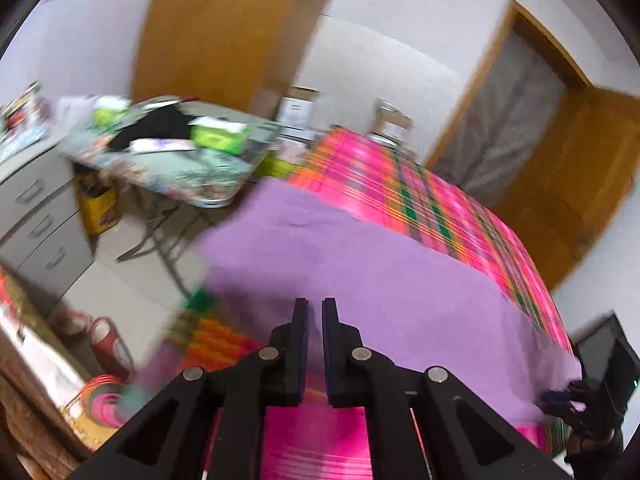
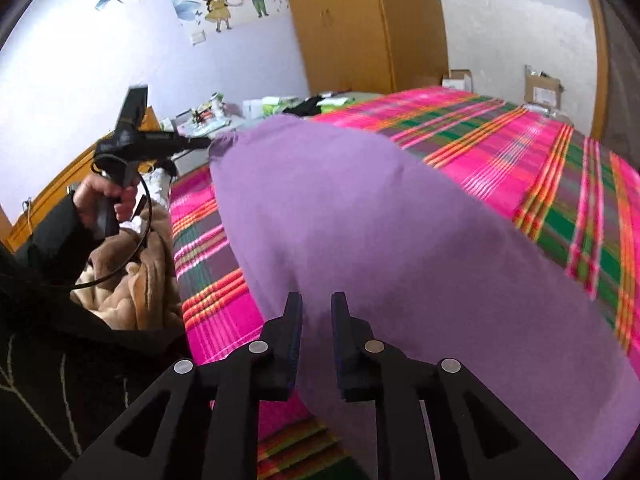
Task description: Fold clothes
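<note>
Purple cloth (image 2: 400,240) is the thing to fold. It lies spread on the bed, on top of the pink checked sheet (image 2: 520,152). It looks puffed up a bit, not flat. Its long way runs along the side of the bed where the person stands, and the rest of it reaches away across the bed.

Both tongs are at that same bed side, one near each end of the cloth's long edge. The cloth lies in front of both of them, going away over the bed.

The left gripper (image 1: 315,308) has its jaws nearly together. Seen from the other side, its tip meets a bunched corner of the cloth, so I think it is pinching that corner. A hand (image 2: 100,200) in a dark sleeve holds its handle. A brown fluffy blanket (image 2: 140,280) sits on the bed just below that hand.

The right gripper (image 2: 316,304) has its jaws a little apart, with purple cloth in the gap. I cannot tell if the pads squeeze it or not.

I think the next move is to carry this near edge away over the bed to meet the far edge. Both ends need to go together. The right one's hold looks less sure, so that end could slip.
</note>
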A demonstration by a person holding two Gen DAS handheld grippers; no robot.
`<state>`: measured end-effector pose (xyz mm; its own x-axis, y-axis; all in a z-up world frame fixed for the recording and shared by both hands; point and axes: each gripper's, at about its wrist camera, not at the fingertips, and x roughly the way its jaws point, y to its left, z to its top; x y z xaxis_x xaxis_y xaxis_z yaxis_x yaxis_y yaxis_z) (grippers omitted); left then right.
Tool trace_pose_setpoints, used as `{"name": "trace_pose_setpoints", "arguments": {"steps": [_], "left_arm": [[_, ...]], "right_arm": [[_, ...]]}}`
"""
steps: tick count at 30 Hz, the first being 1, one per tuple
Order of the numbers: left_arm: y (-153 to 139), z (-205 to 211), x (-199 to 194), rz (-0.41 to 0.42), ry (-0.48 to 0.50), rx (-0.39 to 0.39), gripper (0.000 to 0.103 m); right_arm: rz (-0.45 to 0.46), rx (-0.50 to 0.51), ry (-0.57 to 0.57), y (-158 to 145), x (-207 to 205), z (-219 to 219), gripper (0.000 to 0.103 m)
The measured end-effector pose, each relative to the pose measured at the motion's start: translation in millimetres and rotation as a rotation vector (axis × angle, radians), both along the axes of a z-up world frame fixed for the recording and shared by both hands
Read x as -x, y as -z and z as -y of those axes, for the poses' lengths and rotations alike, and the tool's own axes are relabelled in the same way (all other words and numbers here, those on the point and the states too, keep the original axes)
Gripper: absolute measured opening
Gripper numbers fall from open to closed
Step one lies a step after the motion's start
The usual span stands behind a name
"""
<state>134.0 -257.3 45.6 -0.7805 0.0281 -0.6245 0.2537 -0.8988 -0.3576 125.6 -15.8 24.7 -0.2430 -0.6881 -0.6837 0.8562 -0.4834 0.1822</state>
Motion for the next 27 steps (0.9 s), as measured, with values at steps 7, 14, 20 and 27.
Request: {"name": "trace_pose_setpoints", "arguments": {"steps": [7, 14, 20, 27], "left_arm": [[3.5, -105.6, 37.4, 0.012, 0.316, 0.020, 0.005], [16.5, -188.2, 44.9, 0.031, 0.588, 0.038, 0.005], [31.6, -204.7, 39.9, 0.072, 0.655, 0.051, 0.007], [22.4, -197.1, 38.8, 0.064, 0.644, 0.049, 0.007]], "right_arm": [[-0.033, -0.031, -0.006, 1.2, -9.3, 2.7, 0.017], [-0.041, 0.038, 0.242, -7.3, 19.5, -37.0, 0.022], [0.046, 0.057, 0.465, -0.8, 67.7, -72.8, 0.023], [0.078, 0.082, 0.639, -2.0, 95.2, -113.4, 0.023]]}}
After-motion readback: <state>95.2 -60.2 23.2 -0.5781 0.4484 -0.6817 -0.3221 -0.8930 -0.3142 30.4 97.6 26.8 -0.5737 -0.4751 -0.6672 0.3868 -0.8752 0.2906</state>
